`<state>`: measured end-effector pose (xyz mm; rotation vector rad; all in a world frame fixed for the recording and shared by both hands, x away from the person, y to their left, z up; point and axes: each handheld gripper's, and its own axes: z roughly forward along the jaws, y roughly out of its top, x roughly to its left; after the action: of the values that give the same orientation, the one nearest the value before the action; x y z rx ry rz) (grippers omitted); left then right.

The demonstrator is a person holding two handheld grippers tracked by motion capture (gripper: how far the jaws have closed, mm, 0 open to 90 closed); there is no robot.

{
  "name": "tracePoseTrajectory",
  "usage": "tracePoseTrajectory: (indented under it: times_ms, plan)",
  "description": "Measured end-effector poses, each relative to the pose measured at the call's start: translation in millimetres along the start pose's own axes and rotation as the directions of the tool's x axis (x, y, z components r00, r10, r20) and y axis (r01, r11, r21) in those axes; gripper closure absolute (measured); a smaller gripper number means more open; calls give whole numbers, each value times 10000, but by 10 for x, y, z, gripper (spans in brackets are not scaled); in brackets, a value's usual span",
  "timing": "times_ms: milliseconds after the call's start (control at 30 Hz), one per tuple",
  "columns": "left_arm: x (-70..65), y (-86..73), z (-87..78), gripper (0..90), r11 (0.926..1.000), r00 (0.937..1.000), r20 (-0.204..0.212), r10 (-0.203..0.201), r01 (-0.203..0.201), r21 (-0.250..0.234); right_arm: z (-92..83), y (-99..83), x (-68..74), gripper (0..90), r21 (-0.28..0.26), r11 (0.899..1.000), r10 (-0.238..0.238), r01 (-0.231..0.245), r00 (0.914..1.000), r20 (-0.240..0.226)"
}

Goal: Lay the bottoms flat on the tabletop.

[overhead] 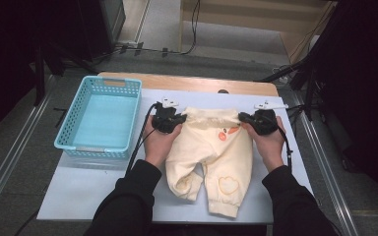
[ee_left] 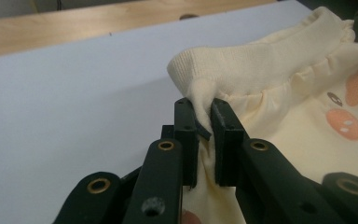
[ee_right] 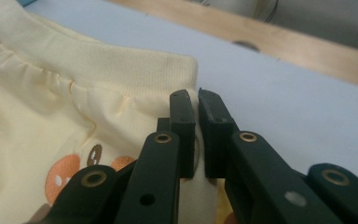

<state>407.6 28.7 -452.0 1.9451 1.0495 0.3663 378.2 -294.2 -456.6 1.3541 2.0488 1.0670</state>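
A pair of cream baby trousers (overhead: pixel 211 152) with orange prints lies flat on the white sheet (overhead: pixel 88 191), waistband away from me and legs toward me. My left gripper (overhead: pixel 179 119) is at the waistband's left corner and my right gripper (overhead: pixel 243 118) at its right corner. In the left gripper view the jaws (ee_left: pixel 204 109) are shut on a fold of cloth just below the ribbed waistband (ee_left: pixel 261 60). In the right gripper view the jaws (ee_right: pixel 192 100) pinch the side edge of the trousers (ee_right: pixel 74 84) under the waistband.
A light blue plastic basket (overhead: pixel 91 147) stands empty on the sheet to the left of the trousers. A strip of wooden tabletop (overhead: pixel 192 82) shows beyond the sheet. Dark stands and cables flank the table.
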Motion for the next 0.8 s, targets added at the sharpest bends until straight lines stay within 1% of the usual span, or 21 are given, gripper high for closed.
tracePoseTrajectory:
  times_ms: [100, 167, 233, 267, 300, 333, 367, 400, 433, 500, 533, 567, 633, 667, 700, 733, 800]
  plan:
    - [53, 116, 52, 834, 9998, 9996, -261, 52, -57, -208, 59, 188, -17, 832, -250, 9995, -169, 182, 9986, 502]
    - [98, 198, 95, 835, 9996, 9992, -410, -28, 16, -285, 96, 302, -7, 835, -347, 9985, -392, 423, 9955, 863]
    - [143, 260, 112, 832, 9990, 9985, -526, -123, 100, -425, 144, 409, -5, 833, -422, 9975, -525, 572, 9932, 1037]
    - [163, 285, 126, 820, 9985, 9973, -707, -202, 166, -515, 163, 440, -12, 827, -443, 9975, -509, 553, 9941, 960]
    - [174, 290, 134, 760, 9986, 9955, -912, -238, 194, -497, 205, 475, -28, 789, -451, 9982, -362, 400, 9959, 831]
    - [185, 287, 141, 666, 9985, 9944, -992, -366, 323, -442, 240, 493, -40, 694, -321, 9991, -257, 285, 9961, 850]
    - [196, 282, 143, 552, 9982, 9948, -885, -509, 479, -352, 266, 500, -42, 547, -125, 9998, -151, 165, 9943, 1060]
    - [210, 270, 135, 481, 9974, 9952, -675, -705, 696, -160, 275, 497, -43, 476, 17, 10000, 8, -10, 9939, 1107]
    - [205, 253, 120, 401, 9965, 9949, -587, -822, 813, -185, 277, 479, -50, 411, 33, 9995, 316, -320, 9961, 821]
    - [194, 218, 77, 321, 9964, 9957, -417, -829, 821, -205, 260, 427, -37, 352, 1, 9988, 484, -485, 9972, 565]
    - [184, 200, 59, 294, 9957, 9955, -268, -912, 906, -198, 249, 397, -24, 334, -2, 9983, 582, -582, 9978, 313]
    - [171, 180, 39, 267, 9953, 9954, -79, -959, 957, -173, 231, 369, -4, 296, -1, 9983, 590, -590, 9982, 142]
    - [132, 141, -7, 225, 9961, 9960, 221, -869, 873, -160, 186, 314, 48, 270, -109, 9988, 468, -468, 9989, -33]
    - [112, 119, -32, 203, 9960, 9956, 371, -858, 867, -222, 156, 277, 86, 245, -148, 9990, 424, -429, 9986, -305]
    - [96, 96, -57, 181, 9965, 9952, 586, -786, 801, -242, 131, 247, 122, 210, -137, 9994, 322, -328, 9986, -411]
    - [80, 75, -83, 150, 9965, 9946, 705, -766, 787, -277, 108, 220, 156, 195, -151, 9994, 290, -299, 9980, -556]
    - [50, 28, -131, 138, 9961, 9925, 962, -751, 792, -392, 66, 167, 222, 144, -119, 9998, 137, -146, 9970, -767]
